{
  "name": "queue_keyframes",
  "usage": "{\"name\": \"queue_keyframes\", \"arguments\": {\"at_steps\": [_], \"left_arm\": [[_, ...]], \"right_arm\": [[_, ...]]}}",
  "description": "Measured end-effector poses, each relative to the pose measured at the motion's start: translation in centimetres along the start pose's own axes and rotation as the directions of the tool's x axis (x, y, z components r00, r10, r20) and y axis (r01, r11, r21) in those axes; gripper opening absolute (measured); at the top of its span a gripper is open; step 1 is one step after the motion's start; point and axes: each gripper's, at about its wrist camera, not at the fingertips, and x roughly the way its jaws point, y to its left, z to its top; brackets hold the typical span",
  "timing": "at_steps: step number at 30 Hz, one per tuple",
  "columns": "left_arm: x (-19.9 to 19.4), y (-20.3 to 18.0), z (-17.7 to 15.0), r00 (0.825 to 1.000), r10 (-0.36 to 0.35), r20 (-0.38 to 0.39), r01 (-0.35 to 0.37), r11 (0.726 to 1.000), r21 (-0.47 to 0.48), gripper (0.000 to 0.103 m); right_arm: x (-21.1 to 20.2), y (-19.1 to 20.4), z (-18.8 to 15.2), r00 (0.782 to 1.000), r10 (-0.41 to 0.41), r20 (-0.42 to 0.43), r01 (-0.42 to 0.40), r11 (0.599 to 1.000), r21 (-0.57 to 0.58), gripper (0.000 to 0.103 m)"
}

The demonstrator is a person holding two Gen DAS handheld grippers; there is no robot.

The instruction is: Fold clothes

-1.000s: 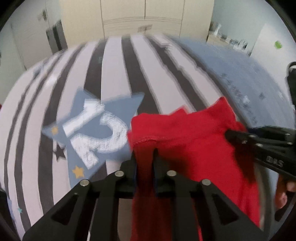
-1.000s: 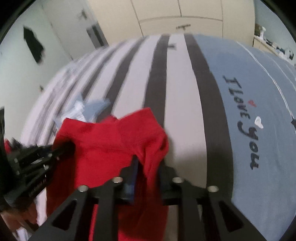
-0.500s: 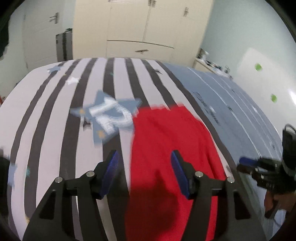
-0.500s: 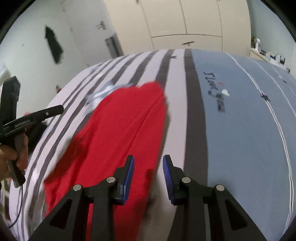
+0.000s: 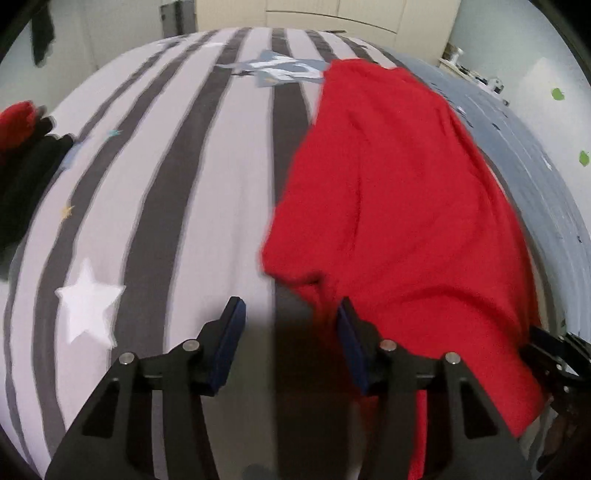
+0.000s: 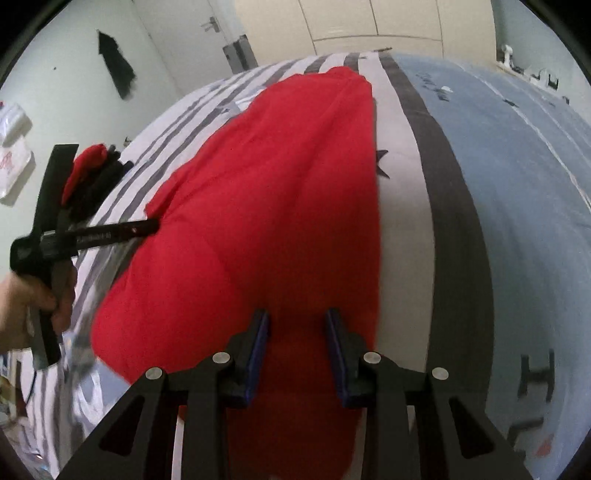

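Observation:
A red garment point(image 5: 399, 206) lies spread lengthwise on the striped bed cover point(image 5: 207, 177); it also shows in the right wrist view point(image 6: 280, 206). My left gripper point(image 5: 290, 314) is open and empty, just off the garment's near left edge, with its right finger at the cloth. My right gripper point(image 6: 296, 321) is open and empty above the garment's near end. The left gripper also shows at the left of the right wrist view point(image 6: 147, 230), beside the garment's left edge.
A pile of red and black clothes point(image 5: 22, 147) lies at the bed's left edge, also in the right wrist view point(image 6: 92, 173). The bed's right part is blue with lettering point(image 6: 517, 155). Cupboards point(image 6: 369, 26) stand beyond the bed.
Both grippers were shut on the red garment's far edge, then opened, let it go and pulled back toward the near end. The garment now lies stretched out flat.

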Motion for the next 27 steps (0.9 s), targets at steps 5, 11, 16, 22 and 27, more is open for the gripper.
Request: {"name": "queue_keyframes", "arguments": {"at_steps": [5, 11, 16, 22, 27], "left_arm": [[-1.9, 1.5, -0.2, 0.999, 0.033, 0.002, -0.033, 0.995, -0.093, 0.042], [-4.3, -2.6, 2.1, 0.986, -0.089, 0.142, 0.086, 0.996, 0.027, 0.042], [-0.2, -3.6, 4.3, 0.994, -0.056, 0.097, 0.054, 0.998, 0.02, 0.038], [2.3, -0.6, 3.7, 0.998, 0.008, 0.06, -0.003, 0.997, -0.081, 0.039], [2.1, 0.2, 3.9, 0.998, 0.048, 0.045, -0.045, 0.997, -0.067, 0.035]], "right_arm": [[-0.9, -0.1, -1.0, 1.0, -0.006, -0.002, 0.006, 1.0, -0.019, 0.029], [-3.3, 0.7, 1.1, 0.997, -0.022, 0.07, 0.022, 1.0, 0.002, 0.029], [-1.4, 0.7, 5.3, 0.989, -0.038, 0.143, 0.033, 0.999, 0.034, 0.029], [4.0, -0.6, 8.0, 0.991, -0.067, 0.118, 0.061, 0.996, 0.058, 0.029], [4.2, -2.5, 6.6, 0.992, -0.062, 0.11, 0.054, 0.996, 0.075, 0.028]]}}
